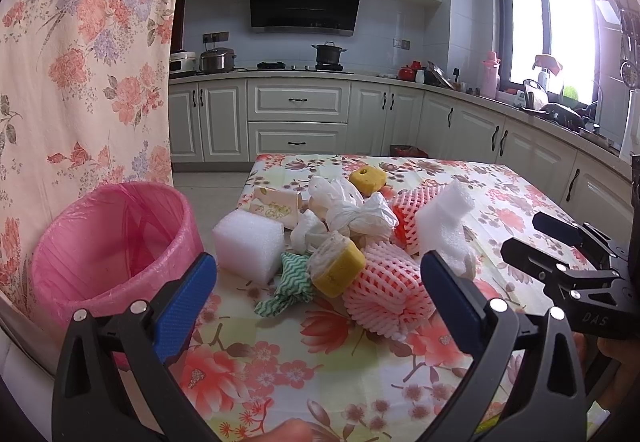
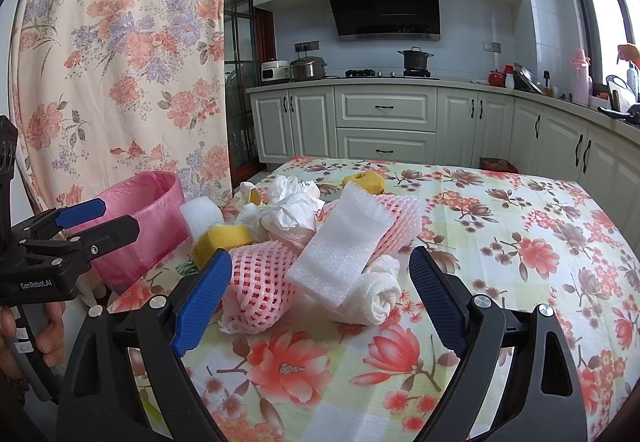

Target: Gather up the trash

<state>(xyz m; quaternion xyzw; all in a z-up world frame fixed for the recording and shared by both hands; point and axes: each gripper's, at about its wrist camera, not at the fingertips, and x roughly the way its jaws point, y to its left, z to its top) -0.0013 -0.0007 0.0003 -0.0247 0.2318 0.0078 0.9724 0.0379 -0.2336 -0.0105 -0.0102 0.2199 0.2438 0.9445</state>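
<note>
Both spread wide, empty: left tool [image 1: 318, 280] and right tool [image 2: 320, 276], above floral-cloth table [image 2: 500, 242]. Heaped trash there: white foam slab [image 2: 340, 246], pink foam netting [image 1: 386, 288]; pink-lined round bin [image 1: 108, 246] beside.

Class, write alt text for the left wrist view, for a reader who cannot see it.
Open left tongs hover over a trash pile on a floral table: pink foam nets, white foam blocks, yellow sponges, a white bag. A pink-lined bin stands left; the right tongs show at right.
</note>
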